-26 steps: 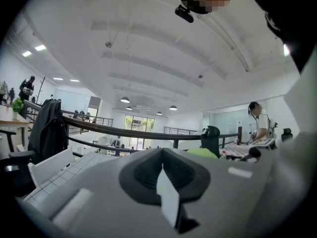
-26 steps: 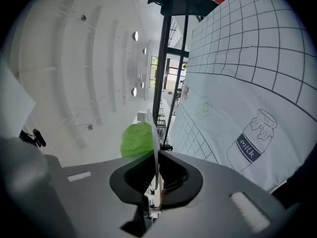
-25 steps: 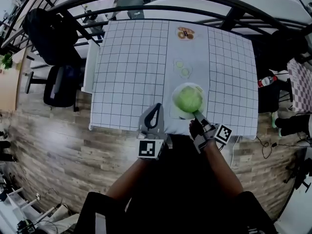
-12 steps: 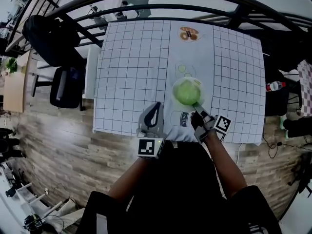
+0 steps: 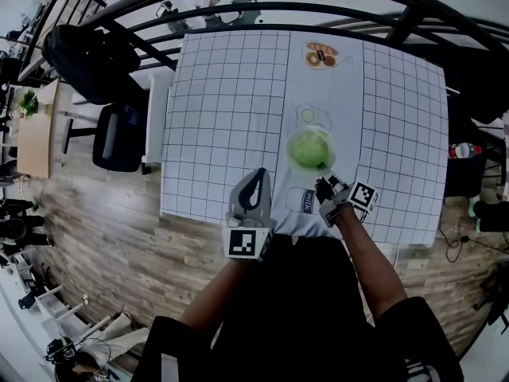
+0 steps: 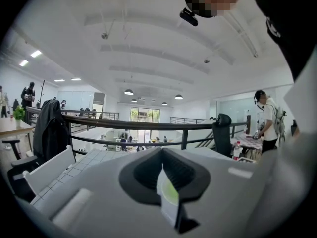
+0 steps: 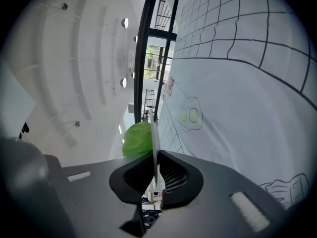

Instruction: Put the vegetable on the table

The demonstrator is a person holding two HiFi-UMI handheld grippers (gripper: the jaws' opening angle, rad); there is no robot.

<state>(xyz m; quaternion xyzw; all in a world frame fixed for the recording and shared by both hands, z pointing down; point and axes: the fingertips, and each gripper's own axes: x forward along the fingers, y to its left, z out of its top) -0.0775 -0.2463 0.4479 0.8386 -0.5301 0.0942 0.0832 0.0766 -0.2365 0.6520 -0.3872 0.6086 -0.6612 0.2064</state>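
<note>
Your left gripper (image 5: 255,177) hangs over the near edge of the white grid-patterned table (image 5: 223,102), jaws together, empty. Your right gripper (image 5: 323,181), jaws narrow and opening, has the round white plate (image 7: 155,133) by its thin rim between them. Just beyond them, the round green cabbage (image 5: 308,148) sits on that plate.

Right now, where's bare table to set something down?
The gridded cloth left of the cabbage on its plate is bare to the far edge; so is the grid to its right. Crowded: the near edge, with the left gripper and the right gripper, jaws opening, the plate's rim between them.
</note>
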